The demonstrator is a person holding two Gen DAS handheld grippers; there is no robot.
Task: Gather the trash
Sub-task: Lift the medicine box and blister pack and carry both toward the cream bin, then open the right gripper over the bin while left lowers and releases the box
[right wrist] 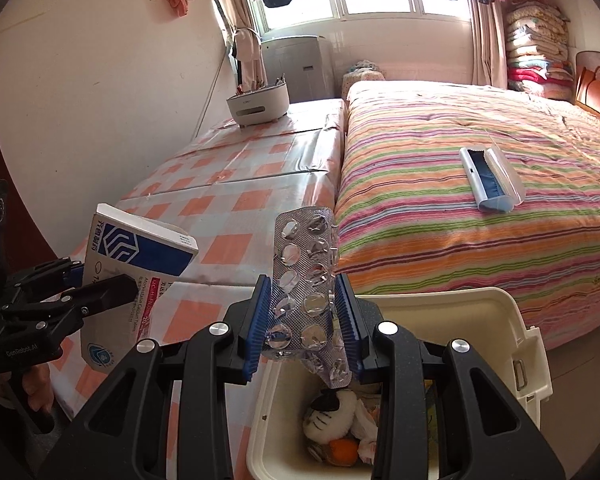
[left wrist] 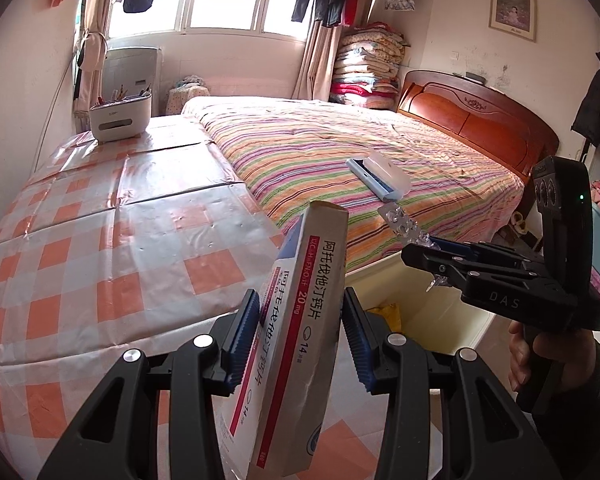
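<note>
My left gripper (left wrist: pixel 300 344) and right gripper (right wrist: pixel 302 320) each carry a load. Below my right gripper the trash bin (right wrist: pixel 480 300) stands open, its mouth clear, though a plush toy (right wrist: pixel 332 412) and scraps already lie at the bottom. Its raised lid (right wrist: pixel 528 360) blocks the right side. The checkered table (left wrist: pixel 100 260) hems in the left, the striped bed (left wrist: pixel 340 152) the far side.

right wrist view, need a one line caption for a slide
Right gripper holds an empty blister pack over the open trash bin.
</note>
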